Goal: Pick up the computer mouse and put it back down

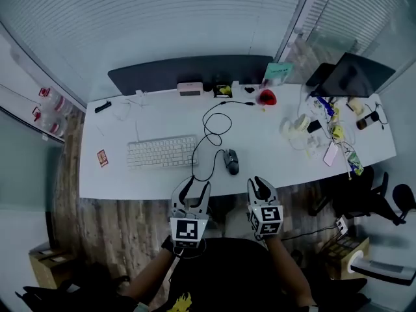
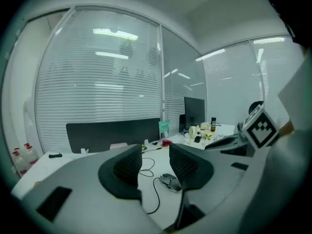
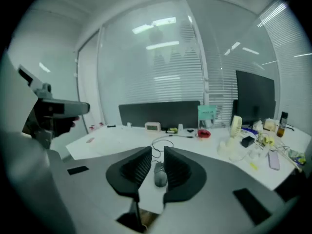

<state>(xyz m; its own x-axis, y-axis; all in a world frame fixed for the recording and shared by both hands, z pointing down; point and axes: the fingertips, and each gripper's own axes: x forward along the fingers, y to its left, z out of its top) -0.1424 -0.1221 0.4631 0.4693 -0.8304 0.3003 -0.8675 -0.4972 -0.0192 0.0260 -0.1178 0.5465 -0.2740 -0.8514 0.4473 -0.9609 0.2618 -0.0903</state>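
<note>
Left claw [image 1: 195, 186] — jaws apart; right claw [image 1: 260, 186] — jaws nearly together.

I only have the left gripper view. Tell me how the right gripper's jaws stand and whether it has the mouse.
Observer: The right gripper has its jaws a narrow gap apart with nothing between them. The mouse lies on the desk beyond, untouched.
Operator: Give me where both grippers are against the desk.
Observer: In the head view, the right gripper and the left gripper both sit about at the near edge of the desk, short of the mouse.
Operator: Say what lies left of the mouse.
Observer: A white keyboard, apart from it.
</note>
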